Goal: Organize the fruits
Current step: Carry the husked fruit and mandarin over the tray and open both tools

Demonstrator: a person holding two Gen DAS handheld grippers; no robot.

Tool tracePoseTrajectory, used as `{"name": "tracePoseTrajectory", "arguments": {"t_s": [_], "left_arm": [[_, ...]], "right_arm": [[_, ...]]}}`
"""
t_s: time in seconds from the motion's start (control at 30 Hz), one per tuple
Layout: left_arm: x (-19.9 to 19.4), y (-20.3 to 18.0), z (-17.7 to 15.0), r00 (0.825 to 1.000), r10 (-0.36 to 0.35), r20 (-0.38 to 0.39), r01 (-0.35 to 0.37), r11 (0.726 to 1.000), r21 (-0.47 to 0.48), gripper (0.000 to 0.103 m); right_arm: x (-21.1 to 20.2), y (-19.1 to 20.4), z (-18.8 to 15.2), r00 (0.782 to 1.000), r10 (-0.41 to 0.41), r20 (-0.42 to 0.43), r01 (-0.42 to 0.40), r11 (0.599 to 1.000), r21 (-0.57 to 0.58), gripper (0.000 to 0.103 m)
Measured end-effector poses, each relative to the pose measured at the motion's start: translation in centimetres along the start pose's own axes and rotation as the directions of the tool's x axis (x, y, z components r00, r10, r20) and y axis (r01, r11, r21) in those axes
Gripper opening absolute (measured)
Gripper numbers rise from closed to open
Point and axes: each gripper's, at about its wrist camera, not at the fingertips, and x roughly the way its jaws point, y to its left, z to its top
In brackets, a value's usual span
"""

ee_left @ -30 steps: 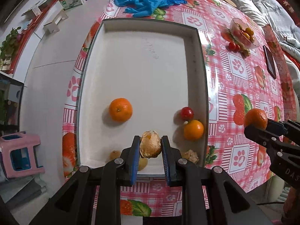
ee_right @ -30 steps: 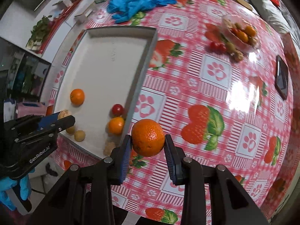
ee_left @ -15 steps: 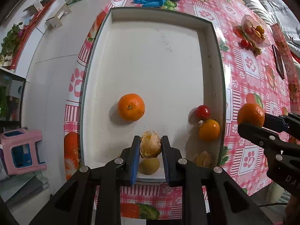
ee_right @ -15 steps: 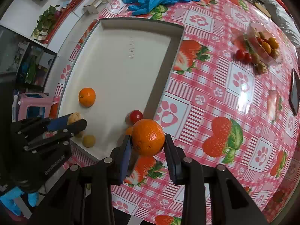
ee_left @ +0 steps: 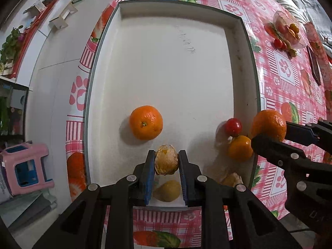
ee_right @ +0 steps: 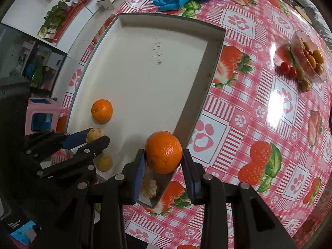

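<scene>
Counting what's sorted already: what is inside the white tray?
Inside the white tray: a whole orange, a red cherry tomato, a small orange fruit, a yellowish fruit and a pale piece partly hidden behind gripper fingers.

The left gripper [ee_left: 166, 164] hides part of the yellowish fruit [ee_left: 167, 191] beneath it. The right gripper [ee_right: 164, 167] covers most of a pale fruit [ee_right: 149, 184]. The small fruits in the clear bowl [ee_right: 307, 62] are too small to identify.
</scene>
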Motion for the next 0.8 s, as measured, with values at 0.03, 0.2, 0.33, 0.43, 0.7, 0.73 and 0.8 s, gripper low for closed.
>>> {"name": "tracePoseTrajectory", "arguments": {"t_s": [0.03,0.2,0.33,0.43,0.7,0.73,0.8], "left_arm": [[0.1,0.1,-0.1,1.000,0.000,-0.001,0.000,1.000,-0.001,0.023],[0.4,0.2,-0.2,1.000,0.003,-0.009,-0.003,1.000,-0.004,0.023],[0.8,0.2,-0.2,1.000,0.007,-0.019,-0.007,1.000,-0.004,0.023],[1.0,0.2,-0.2,1.000,0.009,-0.027,-0.009,1.000,-0.006,0.023],[1.3,-0.1,0.1,0.999,0.013,-0.036,-0.013,1.000,0.005,0.024],[1.3,-0.2,0.2,0.999,0.009,-0.038,-0.009,1.000,0.006,0.024],[1.5,-0.4,0.3,0.999,0.010,-0.042,-0.010,1.000,0.007,0.024]], "right_arm": [[0.1,0.0,0.1,1.000,0.000,-0.002,0.000,1.000,0.000,0.038],[0.7,0.1,0.7,1.000,0.002,-0.014,-0.002,1.000,0.002,0.038],[1.2,0.5,1.1,1.000,0.005,-0.022,-0.005,1.000,0.001,0.038],[1.8,0.9,1.3,0.999,0.008,-0.031,-0.008,1.000,-0.001,0.038],[3.0,2.0,2.3,0.998,0.023,-0.062,-0.024,0.999,-0.021,0.038],[3.0,2.2,2.4,0.998,0.025,-0.063,-0.026,0.999,-0.021,0.038],[3.2,2.5,2.6,0.997,0.027,-0.065,-0.029,0.999,-0.023,0.038]]}}
